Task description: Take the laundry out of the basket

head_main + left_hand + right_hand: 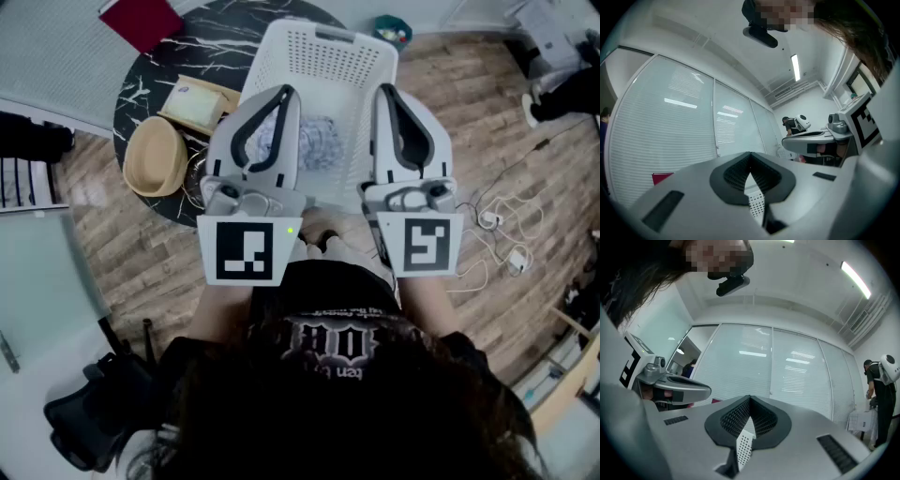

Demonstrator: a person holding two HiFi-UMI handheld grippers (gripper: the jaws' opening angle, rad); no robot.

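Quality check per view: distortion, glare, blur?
Head view: heavy fisheye, floor planks bend toward the edges; lighting even, laundry basket sharp. Left gripper view: dark round vignette, ceiling light blown out. Right gripper view: same vignette, light strip glares, bright streaks reflect on the blinds.

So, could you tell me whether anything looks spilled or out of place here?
Nothing stands out: the laundry lies inside the upright basket, none spilled. Only loose white cables trail over the floor at right.
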